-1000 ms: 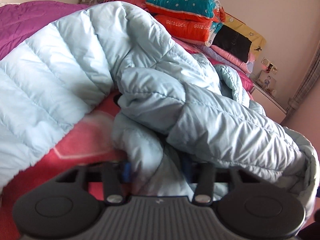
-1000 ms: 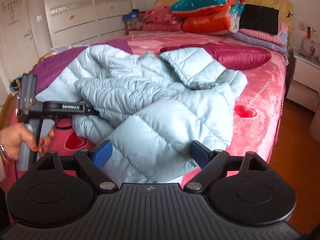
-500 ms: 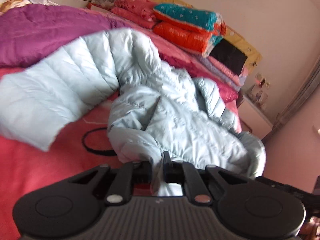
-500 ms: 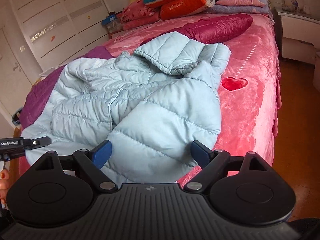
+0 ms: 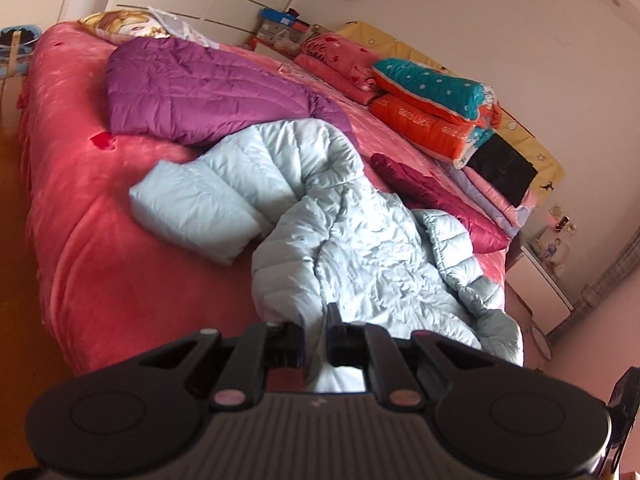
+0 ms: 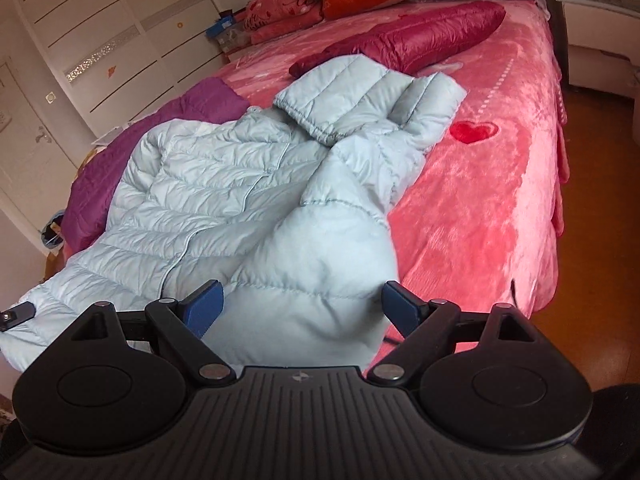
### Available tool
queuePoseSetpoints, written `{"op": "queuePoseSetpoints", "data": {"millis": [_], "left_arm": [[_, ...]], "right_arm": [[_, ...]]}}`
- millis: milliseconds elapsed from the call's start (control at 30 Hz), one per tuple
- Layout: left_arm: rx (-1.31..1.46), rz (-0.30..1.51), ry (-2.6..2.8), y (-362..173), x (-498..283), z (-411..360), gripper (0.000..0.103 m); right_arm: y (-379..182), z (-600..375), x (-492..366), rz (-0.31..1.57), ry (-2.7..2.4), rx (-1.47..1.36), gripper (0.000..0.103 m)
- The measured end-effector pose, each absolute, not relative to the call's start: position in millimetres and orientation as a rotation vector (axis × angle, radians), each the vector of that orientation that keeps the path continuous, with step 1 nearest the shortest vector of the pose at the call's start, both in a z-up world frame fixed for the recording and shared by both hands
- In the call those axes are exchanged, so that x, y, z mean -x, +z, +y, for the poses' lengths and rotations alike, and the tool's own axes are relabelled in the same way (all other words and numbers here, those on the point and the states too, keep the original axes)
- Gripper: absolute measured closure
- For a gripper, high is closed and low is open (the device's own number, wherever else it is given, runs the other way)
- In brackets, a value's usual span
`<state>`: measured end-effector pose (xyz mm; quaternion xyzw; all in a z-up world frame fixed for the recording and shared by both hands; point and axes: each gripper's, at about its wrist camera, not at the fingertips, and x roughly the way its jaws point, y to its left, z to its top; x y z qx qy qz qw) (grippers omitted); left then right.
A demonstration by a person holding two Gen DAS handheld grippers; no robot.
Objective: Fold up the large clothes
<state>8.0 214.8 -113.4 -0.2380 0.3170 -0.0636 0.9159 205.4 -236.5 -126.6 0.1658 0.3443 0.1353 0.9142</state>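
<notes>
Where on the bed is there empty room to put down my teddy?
The pink bedspread is bare around the red heart, between the light blue jacket and the bed's floor-side edge. Another bare patch lies by the red mark, below the purple jacket. It is crowded at the headboard: stacked quilts and the maroon jacket.

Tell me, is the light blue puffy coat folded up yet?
Not yet. The light blue coat lies spread on the pink bed, hood out, one sleeve lying across it. The left gripper pinches its edge.
</notes>
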Motion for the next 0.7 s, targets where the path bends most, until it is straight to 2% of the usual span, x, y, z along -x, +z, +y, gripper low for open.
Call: {"op": "queuePoseSetpoints", "data": {"millis": [200, 400, 467, 533, 633, 700], "left_arm": [[0.482, 0.68, -0.106, -125, -9, 209, 0.097], [0.493, 0.684, -0.095, -130, -7, 211, 0.097], [0.506, 0.684, -0.094, -130, -7, 213, 0.097], [0.528, 0.687, -0.099, -131, -7, 214, 0.097], [0.544, 0.688, -0.101, -131, -8, 214, 0.097], [0.566, 0.68, -0.104, -129, -8, 215, 0.097]], "right_arm": [[-140, -196, -200, 0.794, 0.265, -0.192, 0.0], [-154, -182, -209, 0.795, 0.232, -0.109, 0.0], [-155, -194, -215, 0.802, 0.247, -0.177, 0.009], [-151, -206, -218, 0.797, 0.264, -0.231, 0.034], [-145, -221, -221, 0.784, 0.305, -0.312, 0.052], [-139, -238, -221, 0.76, 0.358, -0.433, 0.06]]}}
